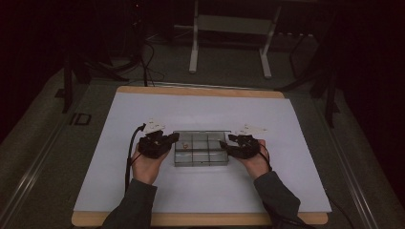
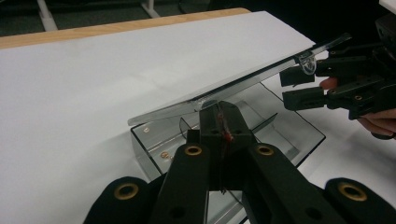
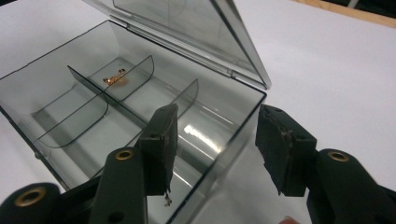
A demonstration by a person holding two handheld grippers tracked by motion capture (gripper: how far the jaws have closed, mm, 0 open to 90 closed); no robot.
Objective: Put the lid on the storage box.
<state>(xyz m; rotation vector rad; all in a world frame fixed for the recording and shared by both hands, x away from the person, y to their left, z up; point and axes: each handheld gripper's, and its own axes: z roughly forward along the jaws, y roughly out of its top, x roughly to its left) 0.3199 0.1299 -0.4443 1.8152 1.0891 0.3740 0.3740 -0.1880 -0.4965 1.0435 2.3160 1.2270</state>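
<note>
A: What do the arms wear?
B: Dark grey sleeves; they reach the wrists.
A: And the left gripper (image 1: 165,141)?
B: Black all over, with round brass rings set in it; a pale three-cornered plate on top; a black cable trails off it.
A: The right gripper (image 1: 230,143)?
B: The same; its black jaws look chunky and worn.

A white sheet (image 1: 205,186) covers most of a wooden table (image 1: 200,90), whose pale edge shows as a strip along the far side and again along the near side. Beyond the table's far edge, 2 white metal legs (image 1: 193,47) of a stand rise from a grey floor (image 1: 43,143), joined by a crossbar. Black cables (image 1: 148,62) lie on the floor to the far left, near a dark stand leg (image 1: 69,81). The background past them is too dark to make out.
</note>
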